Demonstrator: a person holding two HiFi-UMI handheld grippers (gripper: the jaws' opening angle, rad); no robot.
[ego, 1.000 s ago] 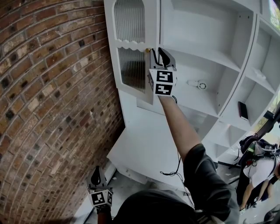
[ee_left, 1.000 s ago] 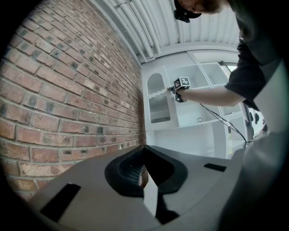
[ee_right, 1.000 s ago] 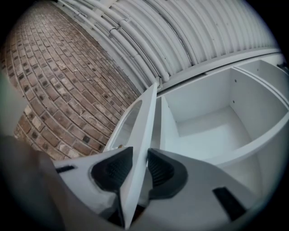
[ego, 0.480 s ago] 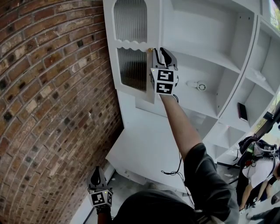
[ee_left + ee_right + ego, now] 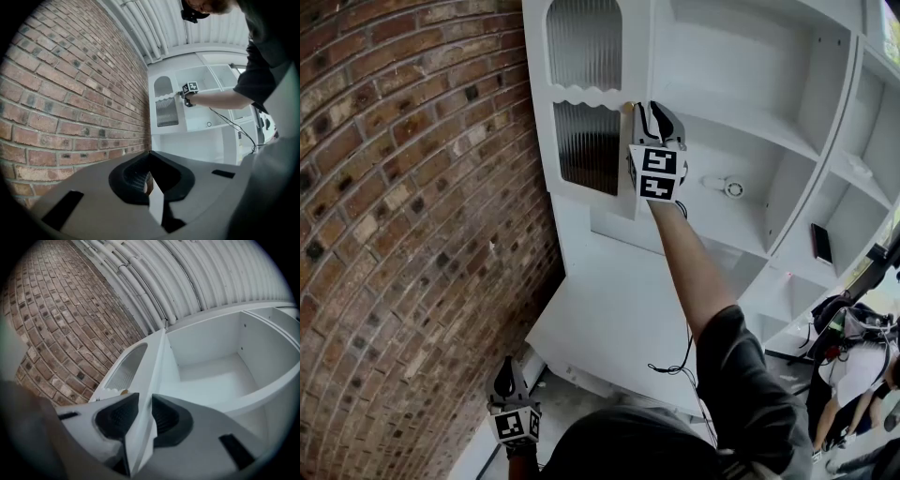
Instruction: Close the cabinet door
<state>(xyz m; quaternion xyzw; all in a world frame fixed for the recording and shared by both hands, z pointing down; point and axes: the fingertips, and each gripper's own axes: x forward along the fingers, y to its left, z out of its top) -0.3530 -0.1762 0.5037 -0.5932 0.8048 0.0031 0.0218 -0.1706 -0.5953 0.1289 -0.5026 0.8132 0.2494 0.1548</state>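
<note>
Plainly, the red brick wall (image 5: 394,234) fills the left, and low beside it the left gripper (image 5: 508,364) hangs idle, its jaws pressed together on nothing. Next comes the white arched cabinet door with ribbed glass panes (image 5: 581,96), standing swung out. The right gripper (image 5: 144,401) pinches its free edge just beside the small brass knob (image 5: 627,108), and its jaws have just been closing on that edge. Best, I judge, to hold firm, follow the hinge's arc toward the white open-shelved cabinet (image 5: 722,56), and let go before the pads get trapped against the frame.
</note>
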